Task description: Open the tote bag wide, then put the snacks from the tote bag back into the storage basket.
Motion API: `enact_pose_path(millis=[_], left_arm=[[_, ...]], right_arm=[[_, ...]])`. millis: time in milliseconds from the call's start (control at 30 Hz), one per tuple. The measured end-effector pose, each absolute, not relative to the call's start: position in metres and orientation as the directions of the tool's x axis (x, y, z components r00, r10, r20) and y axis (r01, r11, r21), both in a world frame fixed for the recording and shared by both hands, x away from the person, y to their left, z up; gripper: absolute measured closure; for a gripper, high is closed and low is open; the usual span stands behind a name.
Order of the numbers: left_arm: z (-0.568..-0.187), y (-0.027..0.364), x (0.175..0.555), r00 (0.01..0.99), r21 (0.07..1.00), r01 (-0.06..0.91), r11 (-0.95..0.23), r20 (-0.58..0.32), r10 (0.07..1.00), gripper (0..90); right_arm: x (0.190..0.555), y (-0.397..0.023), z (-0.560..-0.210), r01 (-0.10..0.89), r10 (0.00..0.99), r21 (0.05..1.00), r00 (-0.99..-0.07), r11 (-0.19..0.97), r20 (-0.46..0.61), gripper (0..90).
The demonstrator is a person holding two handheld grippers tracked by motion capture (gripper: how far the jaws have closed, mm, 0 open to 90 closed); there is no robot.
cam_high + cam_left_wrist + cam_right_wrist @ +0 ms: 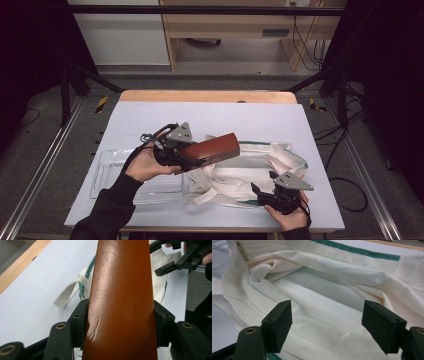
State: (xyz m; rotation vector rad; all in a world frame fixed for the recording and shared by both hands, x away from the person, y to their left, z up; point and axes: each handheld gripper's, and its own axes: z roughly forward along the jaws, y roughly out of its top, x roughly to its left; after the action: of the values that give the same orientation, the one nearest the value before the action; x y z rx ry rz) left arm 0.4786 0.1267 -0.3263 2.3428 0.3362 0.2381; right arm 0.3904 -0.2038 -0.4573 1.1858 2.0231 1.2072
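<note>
Here the brown leather case (215,147) is carried, clamped in the left hand-held gripper (187,152), above the white tote bag (250,175) on the surface, whose mouth must next be held wide by the released right hand-held gripper (260,192).

No legible text, label, brand, number or sign on any surface in high view, left gripper view or right gripper view.

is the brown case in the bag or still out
Out. The left gripper holds the brown case above the white bag, not yet inside its mouth.
</note>
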Motion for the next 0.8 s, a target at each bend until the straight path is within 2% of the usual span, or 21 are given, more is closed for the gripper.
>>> enact_pose_path(millis=[800], left_arm=[[-0.321, 0.218, 0.472, 0.917, 0.720, 0.221, -0.658, 0.076, 0.391, 42.2]], right_arm=[[0.395, -0.202, -0.452, 0.422, 0.870, 0.879, -0.493, 0.224, 0.015, 20.8]])
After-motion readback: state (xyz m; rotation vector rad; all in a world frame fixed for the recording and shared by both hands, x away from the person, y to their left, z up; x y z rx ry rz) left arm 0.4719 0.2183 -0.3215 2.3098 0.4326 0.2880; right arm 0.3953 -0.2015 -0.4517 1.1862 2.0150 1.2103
